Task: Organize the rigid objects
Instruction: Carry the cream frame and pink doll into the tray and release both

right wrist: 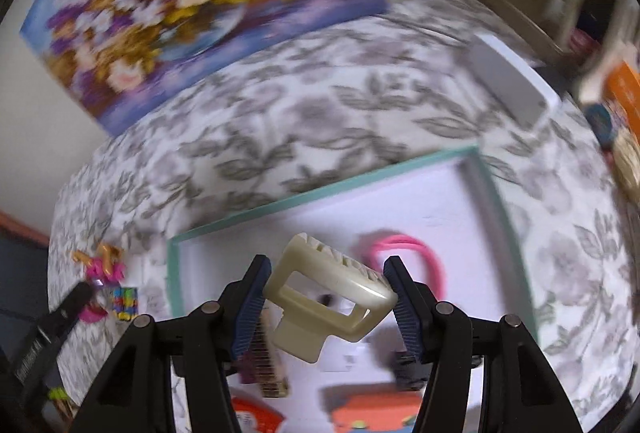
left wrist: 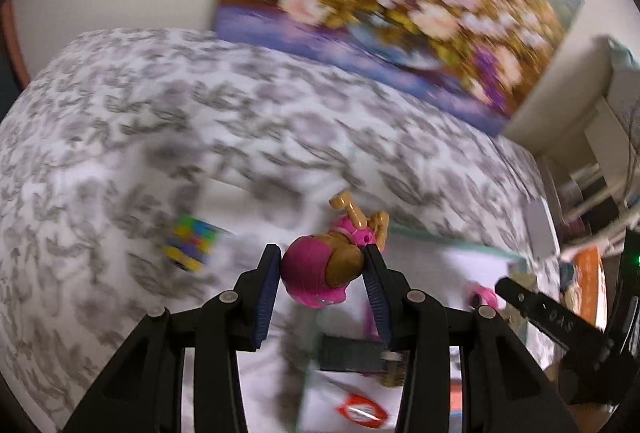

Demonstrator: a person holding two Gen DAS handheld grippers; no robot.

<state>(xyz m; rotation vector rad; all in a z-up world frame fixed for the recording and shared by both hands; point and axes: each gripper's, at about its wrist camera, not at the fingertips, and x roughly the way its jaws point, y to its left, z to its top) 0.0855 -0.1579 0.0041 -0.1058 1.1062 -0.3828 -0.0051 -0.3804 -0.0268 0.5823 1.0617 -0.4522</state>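
Observation:
My left gripper (left wrist: 322, 265) is shut on a pink and tan toy dog figure (left wrist: 320, 269), held above the leaf-patterned bedspread (left wrist: 120, 113). The figure also shows in the right wrist view (right wrist: 102, 265) at the far left. My right gripper (right wrist: 326, 285) is shut on a cream hair claw clip (right wrist: 332, 297), held above a white tray with a teal rim (right wrist: 320, 193). A pink hair tie (right wrist: 416, 253) lies in the tray. A multicoloured cube (left wrist: 192, 241) lies on the bedspread left of the left gripper.
A floral painting (left wrist: 380, 1) leans on the wall behind the bed. A white box (right wrist: 512, 81) lies at the bed's far right. Small dark and orange items (right wrist: 372, 409) lie in the tray's near part. The views are motion-blurred.

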